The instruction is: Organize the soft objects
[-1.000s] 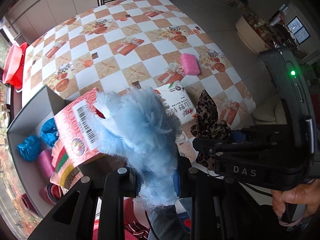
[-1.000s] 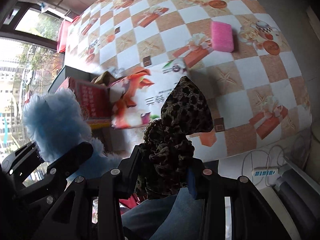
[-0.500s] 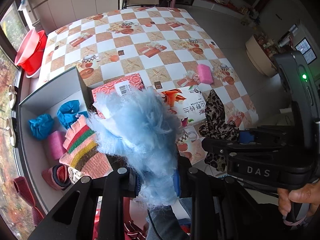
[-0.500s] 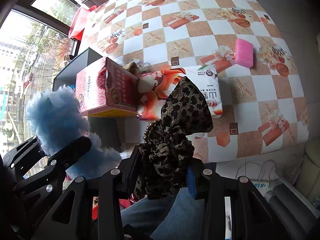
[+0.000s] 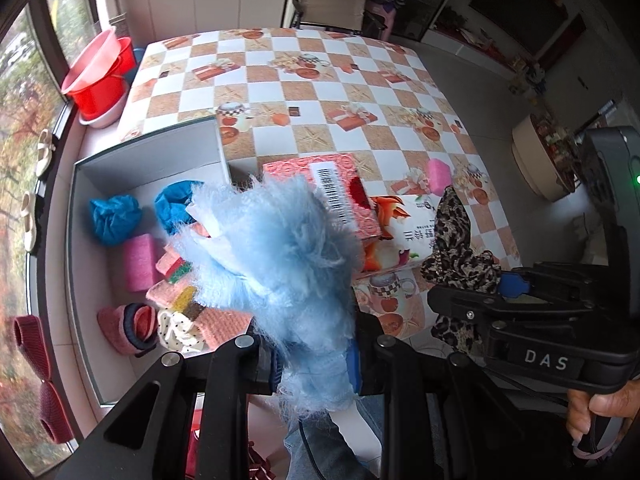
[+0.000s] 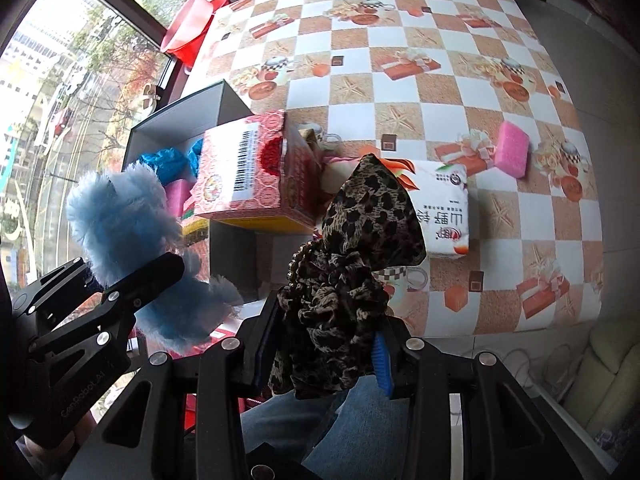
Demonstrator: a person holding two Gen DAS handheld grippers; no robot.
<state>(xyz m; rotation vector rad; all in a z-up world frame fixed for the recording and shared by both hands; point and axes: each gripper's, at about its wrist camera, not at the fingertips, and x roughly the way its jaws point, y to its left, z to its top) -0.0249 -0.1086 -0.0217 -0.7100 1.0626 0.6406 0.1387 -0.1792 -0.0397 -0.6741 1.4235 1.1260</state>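
Note:
My left gripper [image 5: 316,364] is shut on a fluffy light-blue piece [image 5: 276,256], held above the near edge of the grey box [image 5: 168,152]. My right gripper [image 6: 326,354] is shut on a leopard-print scrunchie [image 6: 360,232], held over the table's near edge. In the right wrist view the blue fluff [image 6: 120,216] and the left gripper sit at the left. The box holds blue bundles [image 5: 114,218], a pink sponge [image 5: 138,262], knitted pink pieces and a dotted cloth. Another pink sponge [image 6: 512,148] lies on the checked tablecloth.
A red patterned carton [image 6: 248,168] stands between the box and a white snack bag [image 6: 444,208]. Red basins [image 5: 100,76] sit beyond the table's far left corner. A person's jeans [image 6: 360,432] show below the grippers, and a hand [image 5: 600,408] holds the right gripper's handle.
Both grippers have drawn back from the table and rolled, each keeping its soft piece. The open box and its contents have come fully into the left wrist view.

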